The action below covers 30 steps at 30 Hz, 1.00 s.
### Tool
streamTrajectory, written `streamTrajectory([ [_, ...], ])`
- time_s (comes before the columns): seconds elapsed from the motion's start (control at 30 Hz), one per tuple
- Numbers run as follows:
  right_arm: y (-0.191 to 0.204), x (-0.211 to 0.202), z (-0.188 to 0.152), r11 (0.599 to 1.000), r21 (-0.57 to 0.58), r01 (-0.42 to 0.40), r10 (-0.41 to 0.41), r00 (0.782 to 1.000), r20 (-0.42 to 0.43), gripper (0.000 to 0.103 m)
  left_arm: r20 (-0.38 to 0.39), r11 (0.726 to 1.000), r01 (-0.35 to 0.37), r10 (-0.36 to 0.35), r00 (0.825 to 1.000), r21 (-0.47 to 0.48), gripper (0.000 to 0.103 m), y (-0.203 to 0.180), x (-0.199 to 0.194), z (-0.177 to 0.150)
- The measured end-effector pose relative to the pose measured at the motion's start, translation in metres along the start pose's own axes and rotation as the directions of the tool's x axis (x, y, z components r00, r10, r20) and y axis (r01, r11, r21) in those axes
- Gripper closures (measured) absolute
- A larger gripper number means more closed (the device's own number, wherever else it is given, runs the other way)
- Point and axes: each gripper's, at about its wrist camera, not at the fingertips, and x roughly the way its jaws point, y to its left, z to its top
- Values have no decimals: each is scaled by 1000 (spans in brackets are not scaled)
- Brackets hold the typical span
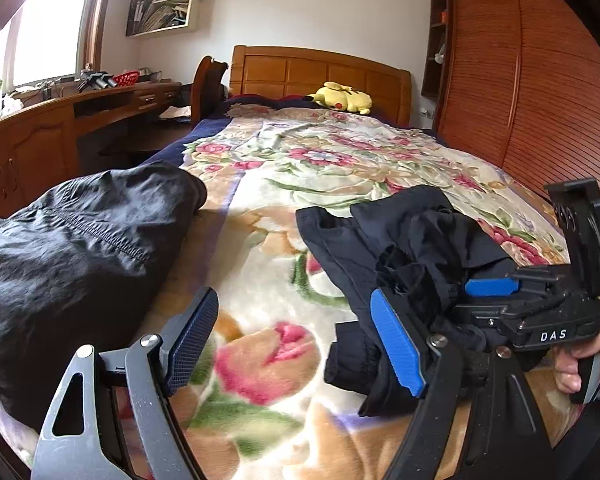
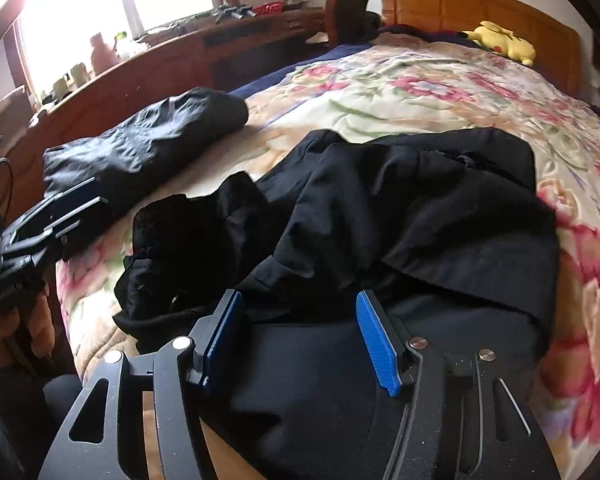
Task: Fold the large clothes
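Left of the left gripper's [image 1: 296, 340] jaws, a black jacket [image 1: 72, 240] lies bundled on the bed [image 1: 260, 208]; its thin crinkled shell looks light and slippery, likely to slide out of a shallow pinch, so the stitched hem seems the safest hold. These jaws stand wide with only blanket between them.

Right of them, and spread ahead of the right gripper's [image 2: 298, 340] jaws, lies the crumpled black garment [image 2: 400, 208]. It reads as soft, matte, heavier cloth that should drape and sag when lifted. The right jaws are parted about halfway, dark fabric beneath and between them, pads not pressing. A doubled edge or corner just ahead of these jaws looks the best grip.
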Motion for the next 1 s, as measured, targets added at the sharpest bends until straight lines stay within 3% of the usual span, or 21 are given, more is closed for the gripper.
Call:
streamTrajectory([
  [0.23, -5, -11, -1, 1000, -11, 4, -4, 1000, 27, 41, -1, 1000, 2, -2, 1000, -11, 23, 4, 0, -2],
  [0.43, -5, -15, 26, 992, -46, 114, -111, 992, 51, 41, 1, 1000, 9, -9, 1000, -1, 23, 1, 0, -3],
  [0.7, 2, 43, 55, 975, -112, 193, -208, 967, -144, 41, -8, 1000, 11, -11, 1000, 10, 23, -1, 0, -5],
  [0.77, 3, 51, 54, 973, -119, 197, -215, 963, -162, 45, -6, 1000, 12, -12, 1000, 5, 24, 1, -1, -5],
  [0.8, 0, 57, 55, 975, -116, 191, -209, 962, -176, 52, -5, 1000, 13, -13, 1000, 3, 24, 2, -2, -5],
  [0.93, 6, 61, 55, 978, -144, 149, -175, 965, -196, 93, 0, 1000, 20, -20, 1000, 1, 23, 3, -4, -5],
  [1.0, 11, 52, 56, 972, -170, 162, -190, 968, -162, 97, 1, 1000, 23, -23, 1000, 3, 24, 2, -4, -5],
])
